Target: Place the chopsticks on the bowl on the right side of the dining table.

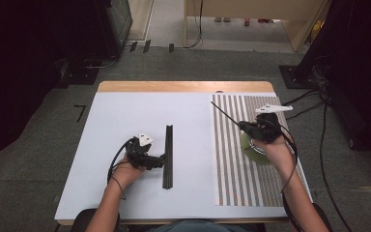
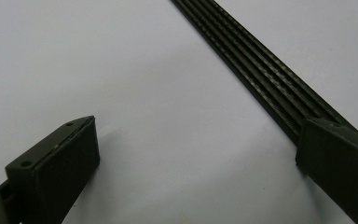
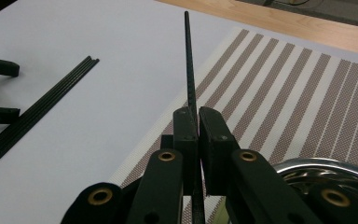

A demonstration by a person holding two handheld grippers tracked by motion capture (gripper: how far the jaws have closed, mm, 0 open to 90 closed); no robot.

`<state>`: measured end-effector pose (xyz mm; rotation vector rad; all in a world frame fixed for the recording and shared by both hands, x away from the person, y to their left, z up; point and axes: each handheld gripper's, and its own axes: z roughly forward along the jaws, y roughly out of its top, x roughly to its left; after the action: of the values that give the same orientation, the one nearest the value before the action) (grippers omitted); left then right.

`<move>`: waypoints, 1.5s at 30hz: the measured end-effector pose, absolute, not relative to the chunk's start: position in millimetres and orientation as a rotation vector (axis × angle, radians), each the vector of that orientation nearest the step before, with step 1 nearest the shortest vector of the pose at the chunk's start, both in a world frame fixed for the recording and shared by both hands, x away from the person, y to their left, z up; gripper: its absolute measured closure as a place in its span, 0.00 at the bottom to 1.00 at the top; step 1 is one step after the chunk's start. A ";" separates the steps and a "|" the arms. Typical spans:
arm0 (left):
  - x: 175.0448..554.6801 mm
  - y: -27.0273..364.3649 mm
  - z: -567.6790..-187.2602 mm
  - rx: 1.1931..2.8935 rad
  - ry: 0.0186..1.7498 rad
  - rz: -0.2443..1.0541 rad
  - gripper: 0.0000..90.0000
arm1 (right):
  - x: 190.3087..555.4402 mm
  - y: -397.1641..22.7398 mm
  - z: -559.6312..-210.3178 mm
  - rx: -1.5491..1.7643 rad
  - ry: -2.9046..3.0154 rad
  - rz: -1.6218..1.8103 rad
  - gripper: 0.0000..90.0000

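Black rod: one thin, ridged stick (image 3: 188, 60) is pinched between the shut jaws of the right gripper (image 3: 198, 122), its free end pointing up and away over the striped mat (image 1: 234, 159).
Rod bundle: several matching rods (image 1: 168, 155) lie side by side on the white table top (image 1: 125, 116), forming a flat, straight strip.
Left gripper: jaws of the left gripper (image 1: 162, 161) stand wide apart at the bundle, one pad (image 2: 338, 161) touching the strip, the other (image 2: 58, 163) on bare table; nothing is clamped.
Step in hand: judged as carrying a single rod from the mat side toward the bundle while the left hand steadies the row.
Next move: likely calls for lowering the rod level and parallel, then laying it flush against the strip's edge.
Textures: rods look matt and finely ribbed; mat is woven, in brown and pale stripes; table top is smooth.
Bowl: a shiny metal rim (image 3: 335, 170) sits on the mat just beside the right gripper.
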<state>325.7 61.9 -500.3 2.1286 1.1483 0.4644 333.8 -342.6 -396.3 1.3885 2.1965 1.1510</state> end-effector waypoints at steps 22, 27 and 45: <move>325.7 62.0 -500.2 2.130 1.149 0.464 0.00 | 336.7 -379.3 -400.2 1.478 2.122 1.130 0.97; 325.7 62.0 -500.2 2.129 1.149 0.464 0.00 | 336.4 -385.5 -400.4 1.484 2.115 1.126 0.97; 325.7 62.1 -500.2 2.131 1.148 0.464 0.00 | 335.7 -399.7 -406.7 1.512 2.119 1.113 0.97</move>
<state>325.7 62.1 -500.2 2.1311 1.1477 0.4641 335.7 -399.7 -406.7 1.5117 2.1195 1.1126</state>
